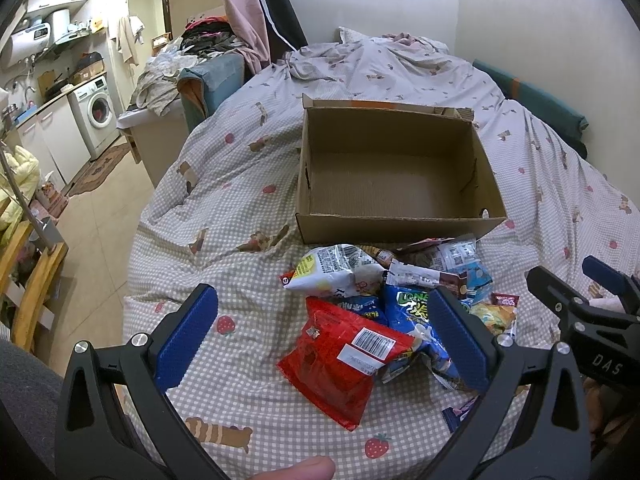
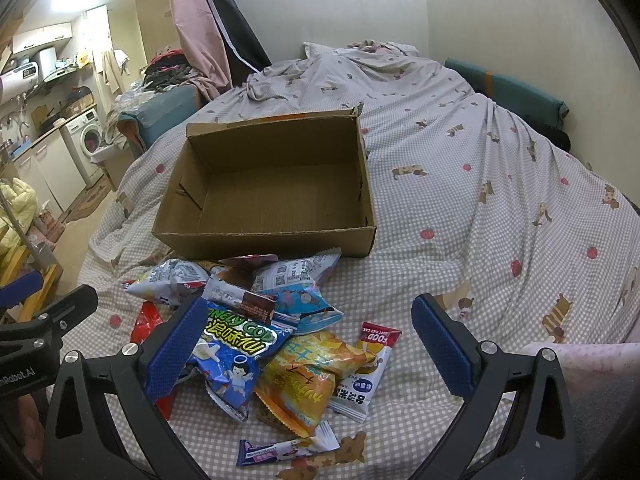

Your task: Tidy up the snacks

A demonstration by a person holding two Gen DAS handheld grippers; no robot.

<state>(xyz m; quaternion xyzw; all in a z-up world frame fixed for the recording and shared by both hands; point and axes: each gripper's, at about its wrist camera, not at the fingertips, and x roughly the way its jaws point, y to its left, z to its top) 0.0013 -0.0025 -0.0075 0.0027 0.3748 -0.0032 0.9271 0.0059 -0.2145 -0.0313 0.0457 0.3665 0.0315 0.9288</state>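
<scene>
Both claws hang open over the bed [image 1: 248, 184]: my left claw [image 1: 324, 336] spread above a red packet [image 1: 340, 360], my right claw [image 2: 308, 344] above blue [image 2: 232, 356] and orange [image 2: 308, 376] bags. I see the snacks [image 2: 256, 312] heaped on the checked sheet, a small bar [image 2: 286, 448] nearest. Just beyond the heap stands a cardboard box [image 2: 264, 240], nothing inside.

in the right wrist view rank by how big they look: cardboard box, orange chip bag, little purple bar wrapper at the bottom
1. cardboard box, largest though farthest
2. orange chip bag
3. purple bar wrapper, smallest though nearest the camera
</scene>
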